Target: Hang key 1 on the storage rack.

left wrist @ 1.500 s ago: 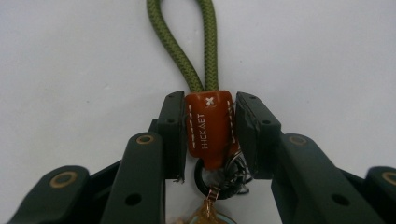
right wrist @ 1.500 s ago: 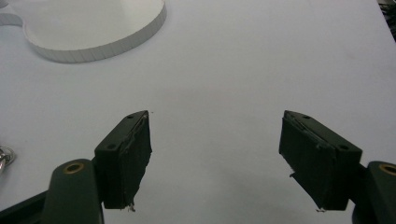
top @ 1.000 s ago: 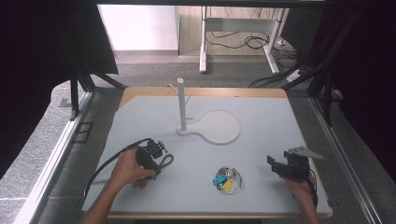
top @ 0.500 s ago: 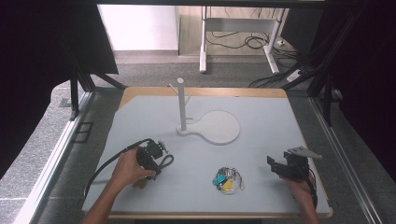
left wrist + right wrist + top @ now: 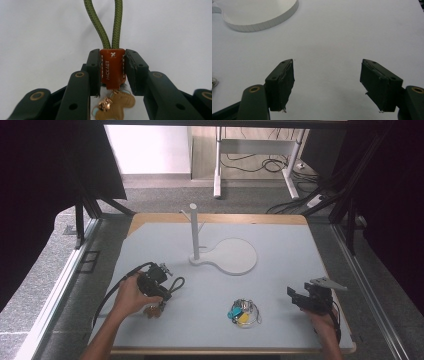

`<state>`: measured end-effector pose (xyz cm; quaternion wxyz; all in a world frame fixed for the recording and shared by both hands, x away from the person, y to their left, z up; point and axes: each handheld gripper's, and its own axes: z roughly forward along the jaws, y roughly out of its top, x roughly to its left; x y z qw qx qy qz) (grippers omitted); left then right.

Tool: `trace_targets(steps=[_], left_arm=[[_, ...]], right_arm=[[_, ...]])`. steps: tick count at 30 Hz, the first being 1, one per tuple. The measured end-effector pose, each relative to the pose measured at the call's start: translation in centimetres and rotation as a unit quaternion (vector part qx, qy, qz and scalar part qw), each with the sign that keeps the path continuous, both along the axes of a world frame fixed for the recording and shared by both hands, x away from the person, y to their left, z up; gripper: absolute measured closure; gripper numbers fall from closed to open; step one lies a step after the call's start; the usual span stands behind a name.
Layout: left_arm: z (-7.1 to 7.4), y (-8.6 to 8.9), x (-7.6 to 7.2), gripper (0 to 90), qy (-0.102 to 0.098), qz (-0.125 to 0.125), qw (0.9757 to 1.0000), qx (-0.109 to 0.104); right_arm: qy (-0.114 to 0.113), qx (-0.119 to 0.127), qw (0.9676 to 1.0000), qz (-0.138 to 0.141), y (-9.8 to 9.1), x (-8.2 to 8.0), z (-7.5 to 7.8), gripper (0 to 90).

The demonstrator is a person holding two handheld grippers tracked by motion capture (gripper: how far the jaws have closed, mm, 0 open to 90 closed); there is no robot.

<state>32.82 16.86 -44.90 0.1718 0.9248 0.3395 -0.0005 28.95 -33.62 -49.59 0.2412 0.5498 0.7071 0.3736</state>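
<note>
The left hand-held gripper [image 5: 113, 72] pinched the brown leather tab [image 5: 112, 68] of a keychain squarely between its pads, which let the green cord loop [image 5: 106, 22] stick out free ahead of the jaws. That grip looked chosen so the loop could be dropped over a peg on the white stand [image 5: 194, 232], which stood upright on its round base toward the back of the bench [image 5: 280, 250]. A small tan charm [image 5: 117, 106] dangled below the tab. In the high view the keychain sat at the front left of the bench, in the left hand-held gripper [image 5: 159, 287], well apart from the stand. The right hand-held gripper [image 5: 327, 82] rested at the front right with jaws spread and nothing between them, probably kept clear. A second bunch of keys [image 5: 242, 312] lay between the two hands, untouched.
</note>
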Motion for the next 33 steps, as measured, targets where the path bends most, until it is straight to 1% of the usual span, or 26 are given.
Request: trace_targets(steps=[1, 3, 4, 5, 6, 11, 16, 24, 27, 29, 30, 33], left_arm=[[0.2, 0.2, 0.0, 66.9, -0.001, 0.001, 1.0000, -0.005], [0.8, 0.6, -0.1, 66.9, -0.007, -0.001, 1.0000, -0.005], [1.1, 0.7, -0.1, 66.9, -0.007, -0.003, 0.9999, -0.007], [1.5, 0.8, -0.1, 66.9, -0.010, -0.003, 0.9999, -0.008], [2.4, 1.1, 0.0, 66.9, -0.015, -0.004, 0.9998, -0.008], [4.0, 1.4, 0.0, 66.9, -0.026, -0.006, 0.9995, -0.019], [4.7, 1.6, 0.1, 66.8, -0.030, -0.006, 0.9991, -0.028], [5.6, 1.6, 0.2, 66.9, -0.037, -0.008, 0.9987, -0.033], [6.0, 1.6, 0.4, 66.9, -0.036, -0.010, 0.9988, -0.033], [6.4, 1.6, 0.6, 66.9, -0.039, -0.010, 0.9986, -0.036], [6.8, 1.6, 0.8, 66.9, -0.042, -0.009, 0.9984, -0.038], [7.2, 1.6, 1.0, 66.9, -0.045, -0.006, 0.9981, -0.043]], right_arm=[[0.001, 0.001, 1.0000, 0.000, 0.0, 0.0, -0.1, 27.5], [0.001, 0.001, 1.0000, 0.001, 0.0, 0.0, -0.1, 27.5], [0.002, -0.001, 1.0000, 0.001, 0.1, 0.0, -0.1, 27.5], [0.001, -0.002, 1.0000, 0.000, 0.1, 0.0, -0.1, 27.5], [0.000, -0.001, 1.0000, 0.001, 0.2, 0.0, -0.1, 27.6], [0.000, -0.002, 1.0000, 0.003, 0.2, -0.1, -0.1, 27.5], [0.000, 0.000, 1.0000, 0.001, 0.0, 0.0, -0.1, 27.5], [0.002, 0.002, 1.0000, 0.002, 0.0, 0.0, -0.1, 27.6], [0.001, 0.002, 1.0000, 0.002, 0.1, 0.0, -0.1, 27.6], [0.001, 0.002, 1.0000, 0.003, 0.1, 0.0, -0.1, 27.6], [0.001, 0.002, 1.0000, 0.003, 0.1, -0.1, -0.1, 27.6], [0.001, 0.002, 1.0000, 0.003, 0.1, -0.1, -0.1, 27.7]])
